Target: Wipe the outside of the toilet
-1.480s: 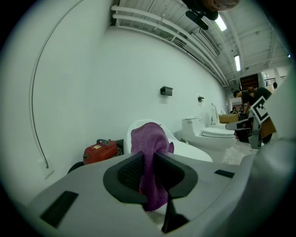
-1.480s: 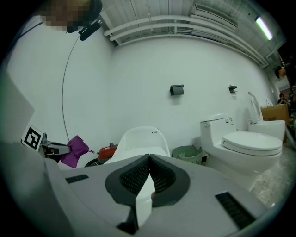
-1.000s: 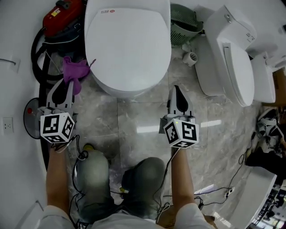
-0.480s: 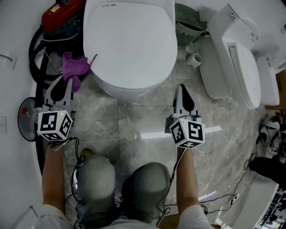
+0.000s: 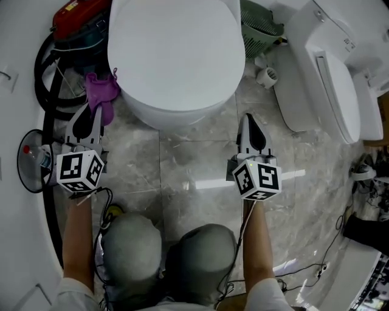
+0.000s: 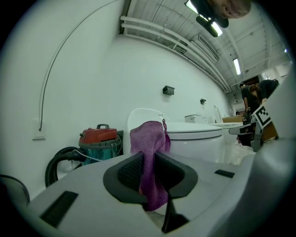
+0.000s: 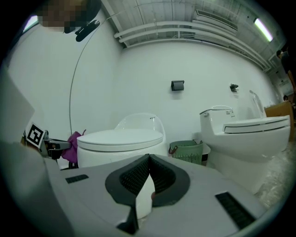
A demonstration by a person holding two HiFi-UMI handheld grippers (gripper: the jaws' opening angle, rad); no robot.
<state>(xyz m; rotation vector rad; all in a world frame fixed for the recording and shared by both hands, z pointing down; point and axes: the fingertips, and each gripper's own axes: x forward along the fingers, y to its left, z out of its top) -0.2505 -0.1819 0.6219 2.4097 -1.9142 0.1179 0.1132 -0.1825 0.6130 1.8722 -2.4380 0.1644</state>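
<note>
The white toilet point(image 5: 176, 54), lid down, stands at the top middle of the head view. My left gripper point(image 5: 94, 110) is beside the bowl's left flank, shut on a purple cloth point(image 5: 101, 91) that bunches beyond its tips near the bowl. In the left gripper view the cloth point(image 6: 150, 152) hangs pinched in the left gripper point(image 6: 149, 156), with the toilet point(image 6: 199, 139) just behind. My right gripper point(image 5: 250, 118) hovers over the floor to the front right of the bowl. In the right gripper view the right gripper point(image 7: 148, 158) is shut on nothing, with the toilet point(image 7: 120, 141) ahead to the left.
A red and teal vacuum cleaner point(image 5: 79, 18) with a black hose point(image 5: 44, 67) sits left of the toilet. A green basket point(image 5: 261, 24) and a second white toilet point(image 5: 331, 73) stand to the right. A round black object point(image 5: 30, 161) lies at the far left, and cables point(image 5: 340, 231) trail at the lower right.
The head view has shifted toward the toilet. Both grippers keep nearly the same pose, the left still pinching the cloth by the bowl.
</note>
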